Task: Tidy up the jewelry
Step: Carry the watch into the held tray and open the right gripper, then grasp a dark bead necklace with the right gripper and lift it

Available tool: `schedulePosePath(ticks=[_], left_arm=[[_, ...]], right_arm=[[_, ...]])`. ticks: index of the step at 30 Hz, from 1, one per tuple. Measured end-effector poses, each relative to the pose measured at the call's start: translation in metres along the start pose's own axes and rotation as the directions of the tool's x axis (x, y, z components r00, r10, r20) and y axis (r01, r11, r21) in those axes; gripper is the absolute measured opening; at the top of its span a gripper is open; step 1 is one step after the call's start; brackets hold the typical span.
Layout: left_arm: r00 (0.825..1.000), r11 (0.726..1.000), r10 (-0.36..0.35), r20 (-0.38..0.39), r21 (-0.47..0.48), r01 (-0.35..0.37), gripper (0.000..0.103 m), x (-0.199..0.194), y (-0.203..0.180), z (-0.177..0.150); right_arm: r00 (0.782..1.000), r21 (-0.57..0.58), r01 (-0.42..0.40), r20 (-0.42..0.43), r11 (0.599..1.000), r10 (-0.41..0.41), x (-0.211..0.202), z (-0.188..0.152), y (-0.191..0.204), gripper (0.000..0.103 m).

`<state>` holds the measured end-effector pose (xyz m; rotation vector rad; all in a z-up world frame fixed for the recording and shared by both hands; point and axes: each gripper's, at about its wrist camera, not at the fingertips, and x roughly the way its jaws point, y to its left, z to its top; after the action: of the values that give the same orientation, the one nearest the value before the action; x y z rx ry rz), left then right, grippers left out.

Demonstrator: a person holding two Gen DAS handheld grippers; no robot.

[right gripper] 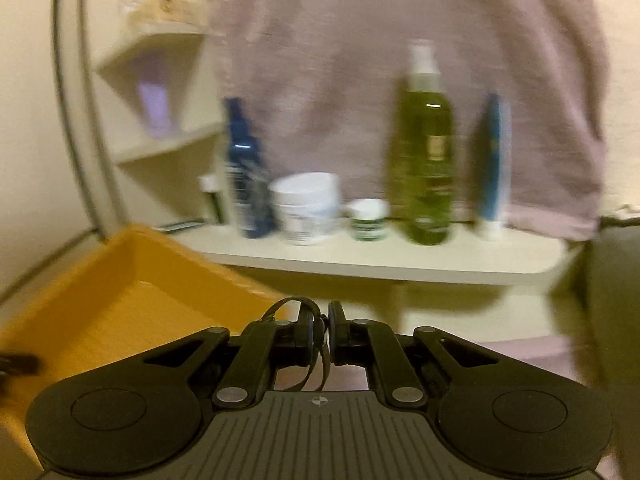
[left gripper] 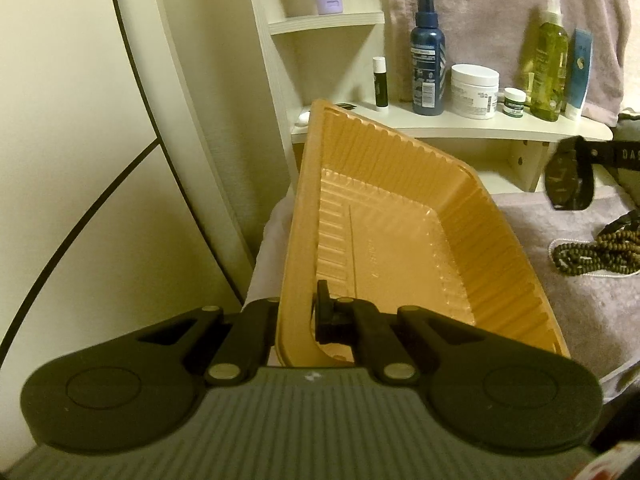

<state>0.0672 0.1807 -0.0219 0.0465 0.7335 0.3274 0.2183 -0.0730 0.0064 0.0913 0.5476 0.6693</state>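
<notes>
Our left claw (left gripper: 296, 320) pinches the light, flexible tray (left gripper: 384, 240) by its rim; our right claw (right gripper: 325, 336) grips a thin, limp strap (right gripper: 316, 364).

Wall: cream panel (left gripper: 80, 120) with dark curved lines, left.
Shelves: cream corner unit (left gripper: 460, 126) carrying bottles and jars.
Backdrop: pinkish towel (left gripper: 500, 20) hanging behind the shelf.
Surface: pinkish cloth (left gripper: 560, 320) below.
Light: warm, yellowish.
</notes>
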Motion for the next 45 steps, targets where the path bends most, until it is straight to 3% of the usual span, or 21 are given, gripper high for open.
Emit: schedulePosePath(ticks=[5, 13, 17, 19, 25, 28, 36, 42, 45], left_arm=[[1.0, 1.0, -0.001, -0.002, -0.001, 0.001, 0.003, 0.0, 0.0, 0.0], [1.0, 1.0, -0.006, -0.002, -0.012, 0.006, 0.003, 0.0, 0.001, 0.0], [1.0, 1.0, -0.005, -0.001, -0.015, 0.005, 0.003, 0.001, 0.001, -0.001], [1.0, 1.0, -0.009, -0.005, -0.019, 0.009, 0.003, 0.002, 0.002, -0.001], [1.0, 1.0, -0.007, -0.003, -0.02, 0.007, 0.003, 0.0, 0.001, -0.001], [1.0, 1.0, -0.01, -0.002, -0.018, 0.009, 0.003, 0.001, 0.002, -0.001], [1.0, 1.0, -0.007, -0.001, -0.02, 0.007, 0.003, 0.001, 0.002, -0.002], [1.0, 1.0, -0.006, -0.003, -0.025, 0.006, 0.003, 0.001, 0.002, -0.001], [1.0, 1.0, -0.006, -0.004, -0.026, 0.006, 0.003, 0.0, 0.002, -0.001]], right_arm=[[0.987, 0.009, -0.137, -0.082, 0.99, 0.137, 0.016, -0.009, 0.034, 0.008], [0.961, -0.017, -0.18, -0.214, 0.984, 0.172, 0.04, -0.036, 0.059, 0.008], [0.964, -0.049, -0.168, -0.216, 0.985, 0.154, 0.038, -0.039, 0.058, 0.026], [0.976, -0.066, -0.144, -0.175, 0.987, 0.131, 0.028, -0.039, 0.055, 0.054], [0.995, 0.004, -0.057, -0.086, 0.998, 0.057, -0.008, -0.038, 0.032, 0.054], [0.998, 0.052, 0.044, -0.057, 0.998, -0.041, -0.031, -0.05, 0.009, 0.054], [0.956, 0.119, 0.291, -0.074, 0.949, -0.283, -0.069, -0.075, -0.066, 0.054], [0.939, -0.071, 0.324, -0.101, 0.943, -0.33, -0.066, -0.082, -0.08, 0.053], [0.943, -0.206, 0.281, -0.121, 0.938, -0.309, -0.056, -0.087, -0.076, 0.04]])
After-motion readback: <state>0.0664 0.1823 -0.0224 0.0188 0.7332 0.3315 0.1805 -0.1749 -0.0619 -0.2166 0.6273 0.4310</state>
